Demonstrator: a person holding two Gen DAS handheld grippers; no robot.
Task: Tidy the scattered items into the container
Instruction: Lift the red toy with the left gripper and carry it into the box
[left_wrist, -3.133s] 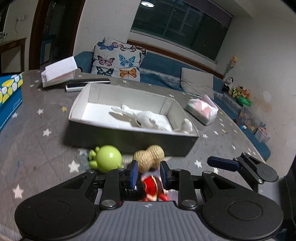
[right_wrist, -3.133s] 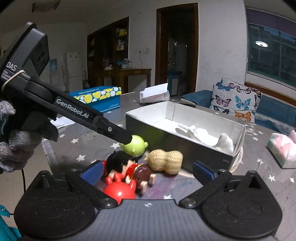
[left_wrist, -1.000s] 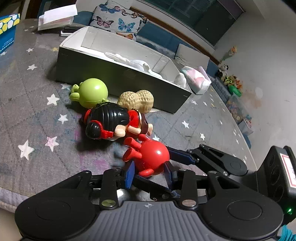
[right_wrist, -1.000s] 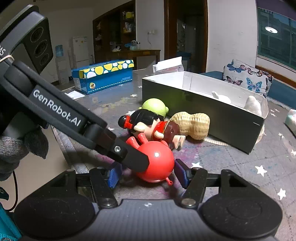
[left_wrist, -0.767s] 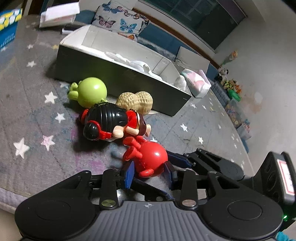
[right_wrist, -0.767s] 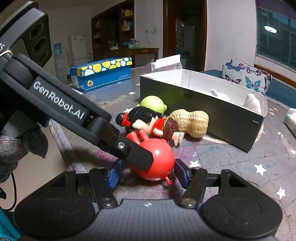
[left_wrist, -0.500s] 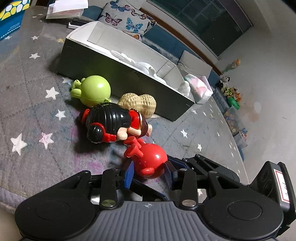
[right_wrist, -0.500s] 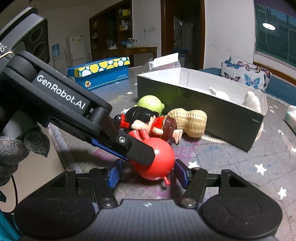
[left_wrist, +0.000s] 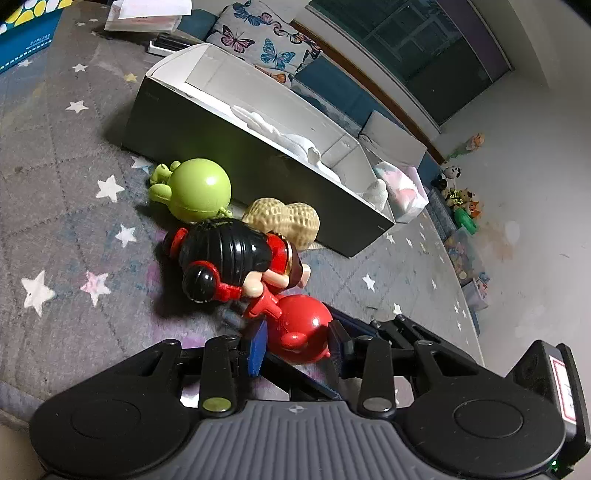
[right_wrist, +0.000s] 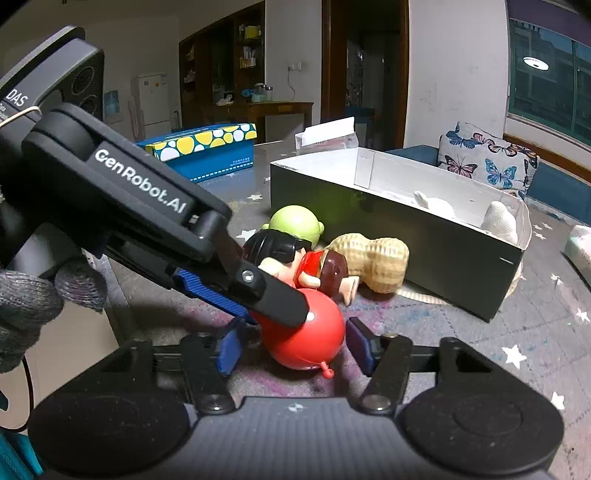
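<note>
A round red toy (left_wrist: 299, 328) lies on the star-patterned cloth. My left gripper (left_wrist: 295, 349) is shut on it, its blue pads against both sides. In the right wrist view the red toy (right_wrist: 310, 339) sits between the pads of my right gripper (right_wrist: 291, 349), which stands open around it with gaps on both sides; the left gripper's finger (right_wrist: 266, 291) lies over the toy. Behind are a black-haired doll (left_wrist: 229, 258), a green toy (left_wrist: 199, 190) and a peanut toy (left_wrist: 284, 219), all beside the dark box (left_wrist: 236, 162) with white items inside.
A pink-white pack (left_wrist: 400, 186) lies past the box's far end. A blue spotted carton (right_wrist: 207, 149) and a white paper box (right_wrist: 327, 134) stand behind the container. The table edge runs close on my left (right_wrist: 110, 325).
The left gripper has closed in on the red toy and pushed slightly forward toward the doll. The right gripper has stayed open around the same toy.
</note>
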